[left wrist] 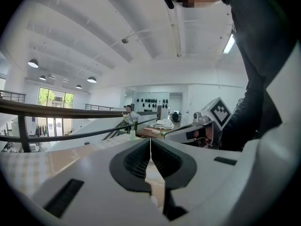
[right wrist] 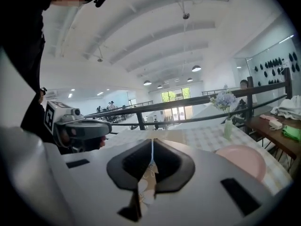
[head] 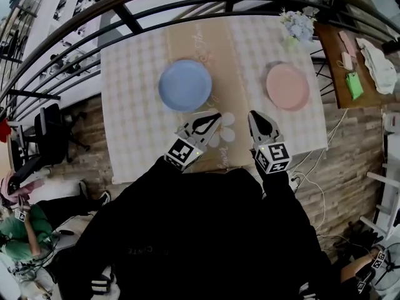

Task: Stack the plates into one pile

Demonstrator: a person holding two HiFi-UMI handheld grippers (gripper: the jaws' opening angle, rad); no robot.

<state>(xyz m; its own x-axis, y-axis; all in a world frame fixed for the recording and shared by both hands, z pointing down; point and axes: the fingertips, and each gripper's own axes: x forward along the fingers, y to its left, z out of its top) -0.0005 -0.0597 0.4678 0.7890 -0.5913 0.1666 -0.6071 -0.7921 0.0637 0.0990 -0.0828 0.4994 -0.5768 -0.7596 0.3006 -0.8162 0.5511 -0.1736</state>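
**A:** ok so where are the plates right now?

**B:** both lie flat on the checked table (head: 134, 105), well apart, not stacked. The blue plate (head: 185, 85) sits on the left, its right edge lapping onto the tan runner (head: 215, 49) that goes down the middle. The pink plate (head: 287, 86) is over on the right half.

**A:** and the grippers?

**B:** both hang over the near edge of the table, in the gap between the two plates. The left gripper (head: 212, 113) has its jaws pressed together with nothing in them. Its tip is near the blue plate's near rim, not touching. Same deal for the right gripper (head: 253, 114): jaws squeezed together, empty, apart from the pink plate.

**A:** anything else up there?

**B:** a little vase of pale flowers (head: 297, 27) at the far right corner, beyond the pink plate. A dark railing (head: 125, 5) curves along the far side.
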